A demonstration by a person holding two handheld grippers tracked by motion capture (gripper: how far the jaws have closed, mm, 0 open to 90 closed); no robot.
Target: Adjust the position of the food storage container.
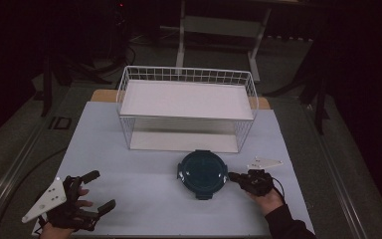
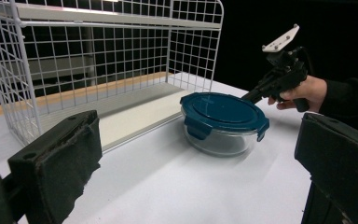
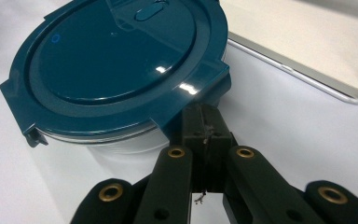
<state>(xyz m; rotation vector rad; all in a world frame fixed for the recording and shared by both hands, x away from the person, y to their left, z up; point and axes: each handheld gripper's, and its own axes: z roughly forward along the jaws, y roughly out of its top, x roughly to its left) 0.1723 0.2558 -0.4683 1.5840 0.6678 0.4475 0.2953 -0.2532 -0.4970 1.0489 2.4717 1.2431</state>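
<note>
Padded black claw (image 3: 205, 122), round glass container (image 2: 223, 123), teal lid (image 3: 116, 60)

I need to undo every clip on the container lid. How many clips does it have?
4 in the high view: far side, near side, left, and right, where the shut right gripper has its tips.

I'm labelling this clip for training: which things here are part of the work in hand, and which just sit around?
In the work:
- glass container with blue lid
- right hand-held gripper, jaws shut, tips at the lid's side clip

Just there:
- white wire shelf rack, behind the container
- left hand-held gripper, open, apart from the container
- table
</note>
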